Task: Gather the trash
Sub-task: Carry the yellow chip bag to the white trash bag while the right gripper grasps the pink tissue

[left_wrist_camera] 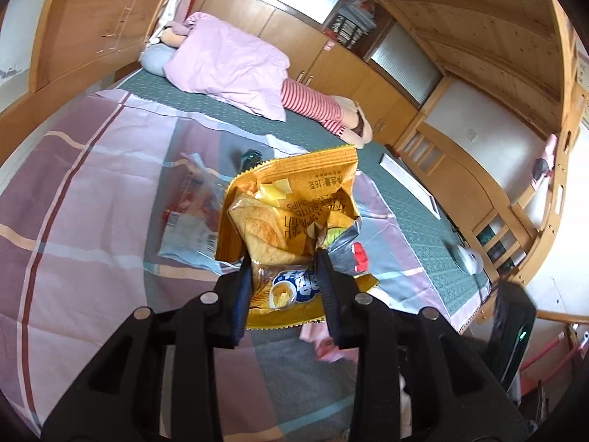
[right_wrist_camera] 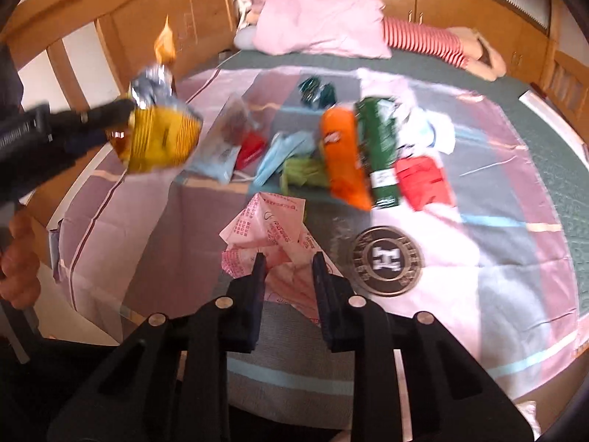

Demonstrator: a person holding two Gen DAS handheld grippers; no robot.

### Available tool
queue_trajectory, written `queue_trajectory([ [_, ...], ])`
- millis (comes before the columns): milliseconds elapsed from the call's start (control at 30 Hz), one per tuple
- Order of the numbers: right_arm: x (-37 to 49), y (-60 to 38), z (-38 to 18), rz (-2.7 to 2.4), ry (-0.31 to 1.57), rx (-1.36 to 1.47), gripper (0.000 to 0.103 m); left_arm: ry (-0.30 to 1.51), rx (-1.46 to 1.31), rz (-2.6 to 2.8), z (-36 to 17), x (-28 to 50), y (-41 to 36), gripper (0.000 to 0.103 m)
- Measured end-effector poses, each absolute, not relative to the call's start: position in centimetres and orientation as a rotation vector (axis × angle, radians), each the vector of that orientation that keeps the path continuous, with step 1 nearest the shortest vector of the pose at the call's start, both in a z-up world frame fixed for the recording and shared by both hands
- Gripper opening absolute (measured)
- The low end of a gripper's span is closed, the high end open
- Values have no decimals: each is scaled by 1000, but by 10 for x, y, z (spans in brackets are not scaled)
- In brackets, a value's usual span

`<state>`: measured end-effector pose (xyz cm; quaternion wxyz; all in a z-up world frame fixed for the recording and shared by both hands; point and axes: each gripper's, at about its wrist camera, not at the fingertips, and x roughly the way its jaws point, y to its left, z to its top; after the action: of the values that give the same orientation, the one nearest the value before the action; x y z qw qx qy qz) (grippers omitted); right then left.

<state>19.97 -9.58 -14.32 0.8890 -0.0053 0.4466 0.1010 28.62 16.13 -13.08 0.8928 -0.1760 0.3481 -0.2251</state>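
Note:
My left gripper (left_wrist_camera: 285, 258) is shut on a crumpled yellow chip bag (left_wrist_camera: 294, 199) and holds it up above the checked bedsheet (left_wrist_camera: 92, 221). The right wrist view shows that same bag (right_wrist_camera: 162, 136) in the air at the left. My right gripper (right_wrist_camera: 289, 261) points down at the sheet, its fingers pressed on a crumpled pink printed paper (right_wrist_camera: 272, 221). Beyond it lies more trash: an orange snack bag (right_wrist_camera: 344, 154), a green packet (right_wrist_camera: 379, 147), a red wrapper (right_wrist_camera: 423, 180), a blue mask (right_wrist_camera: 283, 151) and a clear plastic bag (right_wrist_camera: 228, 140).
A round metal lid (right_wrist_camera: 386, 261) lies just right of the pink paper. A pink pillow (right_wrist_camera: 320, 22) and a striped plush doll (right_wrist_camera: 441, 44) lie at the far side of the bed. A wooden headboard (right_wrist_camera: 147, 29) stands at the left. A person's hand (right_wrist_camera: 18, 261) is at the left edge.

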Motion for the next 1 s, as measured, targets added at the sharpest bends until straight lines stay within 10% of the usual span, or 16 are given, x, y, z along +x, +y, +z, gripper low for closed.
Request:
queue_trajectory([
  [500, 62, -204, -72, 185, 941, -119, 26, 713, -216, -812, -124, 235, 89, 34],
  [600, 30, -223, -95, 238, 1104, -165, 37, 719, -184, -915, -122, 221, 71, 34],
  [733, 9, -264, -82, 181, 999, -29, 80, 735, -150, -1037, -123, 201, 45, 34],
  [933, 21, -325, -52, -8, 770, 316, 85, 810, -121, -1356, -130, 152, -10, 36],
  [1000, 22, -331, -52, -33, 746, 338, 87, 850, -94, -1443, -138, 134, -28, 63],
])
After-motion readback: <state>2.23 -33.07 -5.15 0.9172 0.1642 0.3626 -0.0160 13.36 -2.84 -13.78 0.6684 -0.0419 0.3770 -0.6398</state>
